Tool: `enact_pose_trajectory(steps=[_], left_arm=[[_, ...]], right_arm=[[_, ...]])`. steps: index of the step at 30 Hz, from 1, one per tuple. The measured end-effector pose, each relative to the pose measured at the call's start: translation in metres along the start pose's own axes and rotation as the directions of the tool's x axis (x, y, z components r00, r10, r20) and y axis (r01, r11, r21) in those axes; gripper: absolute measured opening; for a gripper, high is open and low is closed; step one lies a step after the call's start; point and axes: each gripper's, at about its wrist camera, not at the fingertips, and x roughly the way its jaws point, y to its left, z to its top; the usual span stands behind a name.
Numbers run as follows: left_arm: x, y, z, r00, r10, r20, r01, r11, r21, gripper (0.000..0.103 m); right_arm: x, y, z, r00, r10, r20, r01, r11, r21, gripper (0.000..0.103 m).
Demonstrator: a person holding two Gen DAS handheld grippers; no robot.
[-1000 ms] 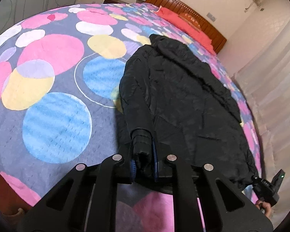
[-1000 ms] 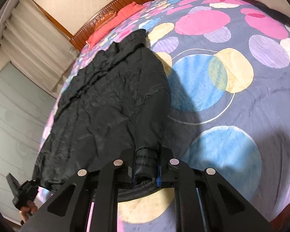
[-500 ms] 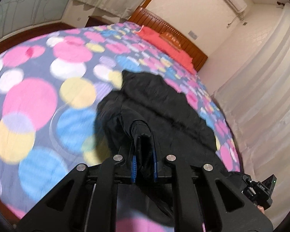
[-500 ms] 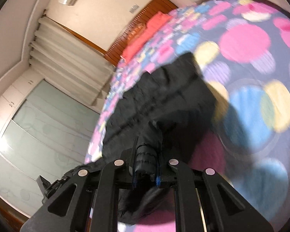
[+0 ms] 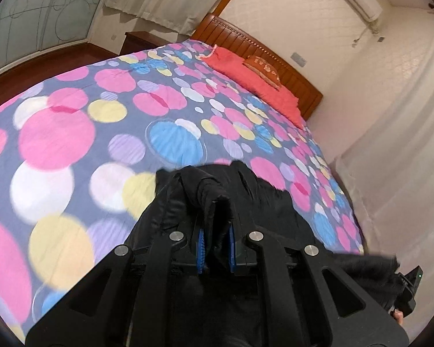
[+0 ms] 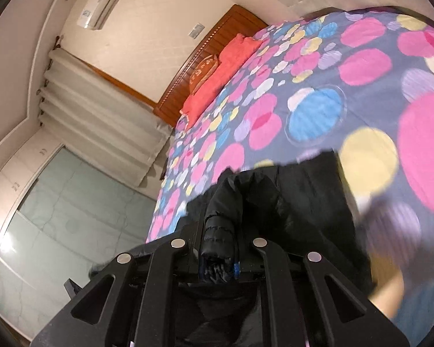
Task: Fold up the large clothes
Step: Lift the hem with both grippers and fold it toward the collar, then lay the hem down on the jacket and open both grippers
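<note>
Spotted bed bears red pillows, seemingly black coat.

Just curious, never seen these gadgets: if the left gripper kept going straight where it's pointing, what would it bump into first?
Probably the spotted bedspread. The left gripper, shut on the black jacket, points down toward the bed; depth is hard to judge.

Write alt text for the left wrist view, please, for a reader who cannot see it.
The left gripper has its jaws shut on a bunched fold of a black coat, above a bed covered in coloured circles. Red pillows lie against a wooden headboard.
</note>
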Motion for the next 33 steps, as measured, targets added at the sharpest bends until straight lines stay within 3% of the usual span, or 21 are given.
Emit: enact_pose_trajectory(steps=[5, 9, 14, 18, 21, 23, 24, 25, 26, 28, 33], left_arm=[[0.07, -0.006, 0.042, 0.999, 0.035, -0.034, -0.035, 0.999, -0.004, 0.012], [0.127, -0.005, 0.057, 0.993, 0.095, -0.066, -0.094, 0.995, 0.022, 0.012], [0.185, 0.007, 0.055, 0.98, 0.168, -0.11, -0.162, 0.985, 0.061, 0.012], [0.211, 0.011, 0.049, 0.97, 0.209, -0.125, -0.198, 0.975, 0.098, 0.012], [0.216, 0.012, 0.047, 0.969, 0.21, -0.128, -0.197, 0.975, 0.104, 0.016], [0.209, 0.015, 0.051, 0.977, 0.165, -0.132, -0.157, 0.985, 0.069, 0.025], [0.207, 0.016, 0.053, 0.98, 0.146, -0.136, -0.14, 0.989, 0.054, 0.039], [0.202, 0.017, 0.057, 0.983, 0.125, -0.133, -0.121, 0.992, 0.037, 0.051], [0.197, 0.017, 0.06, 0.986, 0.114, -0.12, -0.112, 0.993, 0.025, 0.055], [0.18, 0.016, 0.069, 0.992, 0.106, -0.067, -0.105, 0.994, 0.014, 0.064], [0.142, 0.01, 0.078, 0.995, 0.095, -0.022, -0.094, 0.995, 0.016, 0.067]], right_arm=[[0.065, -0.01, 0.045, 0.998, -0.062, -0.015, 0.062, 0.998, 0.016, 0.013], [0.114, -0.034, 0.064, 0.989, -0.14, -0.048, 0.142, 0.989, 0.03, 0.013], [0.17, -0.07, 0.07, 0.969, -0.218, -0.112, 0.224, 0.973, 0.045, 0.013], [0.192, -0.085, 0.068, 0.961, -0.245, -0.131, 0.253, 0.966, 0.046, 0.014], [0.193, -0.089, 0.068, 0.964, -0.227, -0.137, 0.238, 0.969, 0.07, 0.018], [0.189, -0.089, 0.07, 0.968, -0.206, -0.146, 0.22, 0.971, 0.088, 0.025], [0.184, -0.088, 0.071, 0.97, -0.19, -0.151, 0.207, 0.973, 0.102, 0.027], [0.179, -0.087, 0.073, 0.974, -0.173, -0.148, 0.191, 0.975, 0.114, 0.037], [0.173, -0.085, 0.075, 0.978, -0.154, -0.139, 0.171, 0.978, 0.123, 0.052], [0.155, -0.079, 0.079, 0.983, -0.159, -0.088, 0.169, 0.978, 0.124, 0.068], [0.13, -0.053, 0.076, 0.986, -0.162, -0.044, 0.164, 0.984, 0.071, 0.068]])
